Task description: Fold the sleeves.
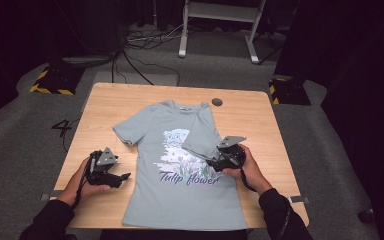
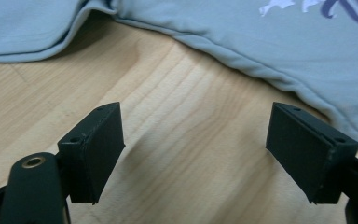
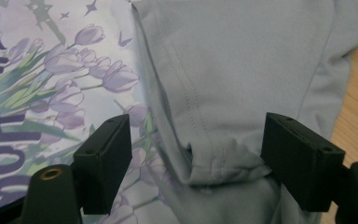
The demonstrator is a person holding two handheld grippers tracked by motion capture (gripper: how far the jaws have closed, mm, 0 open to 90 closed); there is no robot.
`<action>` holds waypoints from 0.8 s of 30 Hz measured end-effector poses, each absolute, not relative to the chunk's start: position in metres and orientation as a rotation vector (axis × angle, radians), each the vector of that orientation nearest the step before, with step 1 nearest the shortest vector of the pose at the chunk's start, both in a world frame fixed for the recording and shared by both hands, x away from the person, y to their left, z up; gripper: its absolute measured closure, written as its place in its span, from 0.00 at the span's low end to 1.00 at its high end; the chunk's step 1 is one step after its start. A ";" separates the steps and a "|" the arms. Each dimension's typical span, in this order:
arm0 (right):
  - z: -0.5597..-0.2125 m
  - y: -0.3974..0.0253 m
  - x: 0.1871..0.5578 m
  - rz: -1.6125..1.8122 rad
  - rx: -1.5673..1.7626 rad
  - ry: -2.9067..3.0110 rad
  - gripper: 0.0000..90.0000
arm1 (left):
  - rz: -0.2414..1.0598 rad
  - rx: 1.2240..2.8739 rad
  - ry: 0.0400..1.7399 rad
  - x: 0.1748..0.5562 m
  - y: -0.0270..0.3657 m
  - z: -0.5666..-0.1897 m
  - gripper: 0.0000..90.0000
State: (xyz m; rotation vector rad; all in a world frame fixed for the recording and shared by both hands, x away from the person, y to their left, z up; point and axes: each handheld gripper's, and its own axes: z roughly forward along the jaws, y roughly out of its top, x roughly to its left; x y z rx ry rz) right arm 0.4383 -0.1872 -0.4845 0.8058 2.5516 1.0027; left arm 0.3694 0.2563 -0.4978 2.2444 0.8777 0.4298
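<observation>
Folding in hand, judged: right sleeve (image 1: 200,134) already laid inward over the print. Nearest, left tool (image 1: 111,176) rests on bare table (image 1: 105,100), jaws wide, holding nothing, just beside the shirt's left side seam. Right tool (image 1: 219,161) sits over the folded sleeve's cuff, jaws wide, cloth between them ungripped. T-shirt (image 1: 180,200) lies flat, centred, collar far. Next probably: left tool takes the far left sleeve (image 1: 130,131). Count: 1 shirt, 2 tools, 2 sleeves.

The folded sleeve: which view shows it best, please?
The right gripper view: the folded sleeve lies between the open jaws, its hem stitching plain. The high view shows it small, folded over the print. The left gripper view shows other shirt edges.
</observation>
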 end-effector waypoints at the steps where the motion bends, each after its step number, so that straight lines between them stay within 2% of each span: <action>1: -0.484 -0.189 0.437 0.998 0.807 2.551 0.27 | 0.427 2.242 0.879 0.371 0.257 -0.498 0.21; 10: -0.485 -0.200 0.427 0.999 0.818 2.555 0.27 | 0.473 2.237 0.921 0.389 0.268 -0.495 0.22; 24: -0.493 -0.193 0.422 0.992 0.791 2.610 0.27 | 0.483 2.172 0.978 0.411 0.274 -0.493 0.22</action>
